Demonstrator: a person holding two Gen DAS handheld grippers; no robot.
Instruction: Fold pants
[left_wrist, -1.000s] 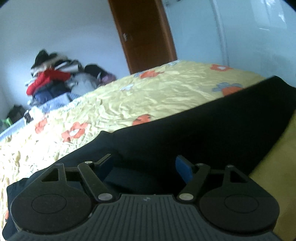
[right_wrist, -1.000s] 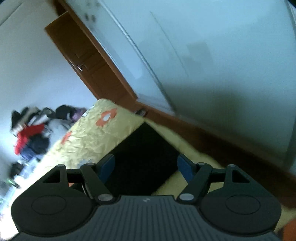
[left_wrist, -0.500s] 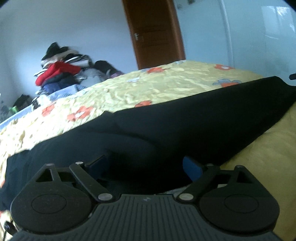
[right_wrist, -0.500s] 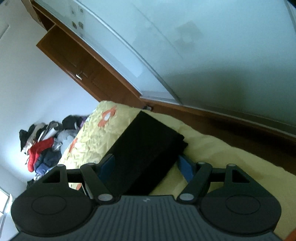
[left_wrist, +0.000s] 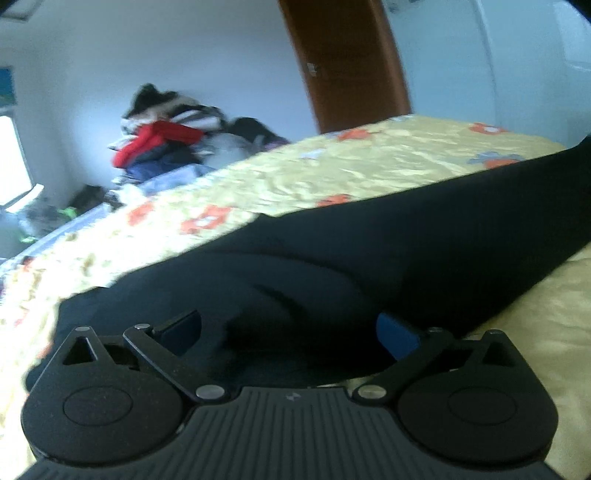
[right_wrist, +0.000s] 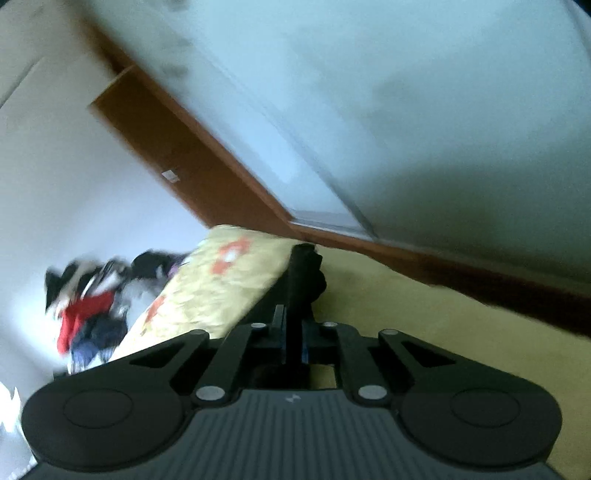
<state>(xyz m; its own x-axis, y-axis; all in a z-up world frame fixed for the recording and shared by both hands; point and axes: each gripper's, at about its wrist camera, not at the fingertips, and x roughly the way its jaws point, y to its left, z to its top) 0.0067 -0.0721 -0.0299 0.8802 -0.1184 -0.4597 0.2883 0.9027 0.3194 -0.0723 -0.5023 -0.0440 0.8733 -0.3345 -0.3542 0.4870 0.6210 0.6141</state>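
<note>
right gripper (right_wrist: 293, 332) has just clenched on the pants (left_wrist: 369, 266); left gripper's (left_wrist: 291, 332) jaws are opening, fabric lying loose between. thin pinch could slip when lifted.

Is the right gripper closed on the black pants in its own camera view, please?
Yes, the right gripper has its jaws together with a fold of the black pants pinched between them.

no readable text anywhere (frames blurred)

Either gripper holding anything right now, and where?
Right gripper is shut on the black pants at the leg end; left gripper is opening, gripping nothing.
</note>
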